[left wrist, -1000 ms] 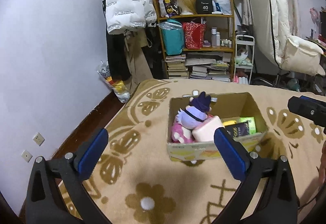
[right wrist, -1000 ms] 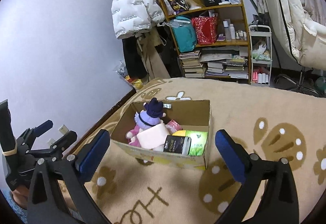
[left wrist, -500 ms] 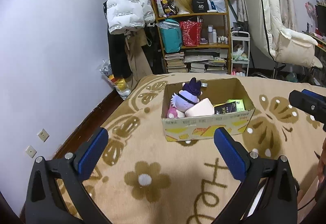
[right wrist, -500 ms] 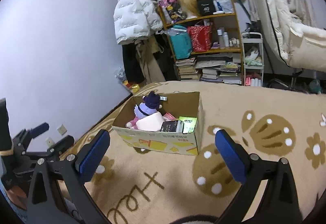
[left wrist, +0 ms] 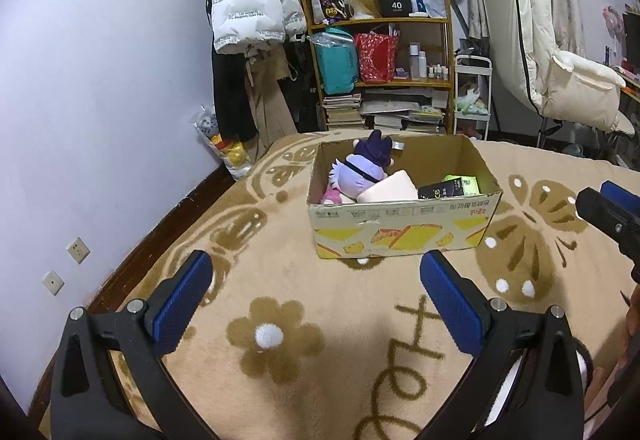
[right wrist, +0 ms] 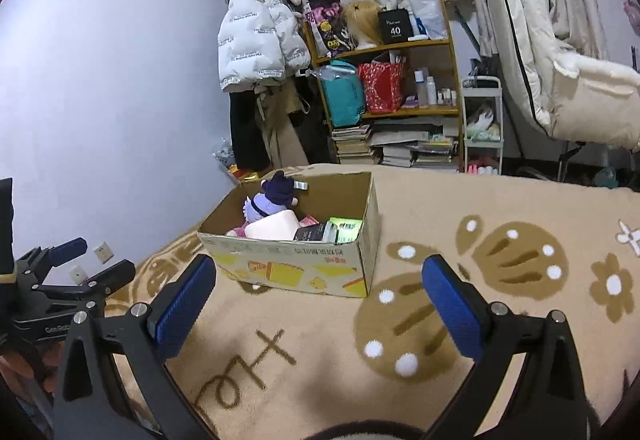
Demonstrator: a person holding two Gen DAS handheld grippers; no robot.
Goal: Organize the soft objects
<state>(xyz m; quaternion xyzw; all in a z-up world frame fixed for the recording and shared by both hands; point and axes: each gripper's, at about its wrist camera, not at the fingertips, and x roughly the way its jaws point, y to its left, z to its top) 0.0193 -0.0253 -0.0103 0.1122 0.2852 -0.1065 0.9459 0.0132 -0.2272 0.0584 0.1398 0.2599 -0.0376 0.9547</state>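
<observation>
A cardboard box (left wrist: 404,232) (right wrist: 288,264) stands on the beige patterned blanket. In it lie a purple plush doll (left wrist: 366,165) (right wrist: 272,199), a pale pink soft block (left wrist: 390,189) (right wrist: 272,228), a black packet (left wrist: 442,191) (right wrist: 314,232) and a green packet (left wrist: 468,183) (right wrist: 346,230). My left gripper (left wrist: 316,280) is open and empty, well short of the box. My right gripper (right wrist: 318,284) is open and empty, also short of the box. The right gripper shows at the right edge of the left wrist view (left wrist: 612,215); the left gripper shows at the left of the right wrist view (right wrist: 68,264).
The blanket (left wrist: 280,280) ends at a dark wooden edge (left wrist: 160,232) by the wall on the left. Behind stand a wooden shelf (left wrist: 384,71) full of books and bags, hanging coats (left wrist: 248,19) and a white chair (left wrist: 560,79).
Both grippers have pulled back and up from the box, which now looks smaller and farther away. Both stay open and empty. The box contents have not moved.
</observation>
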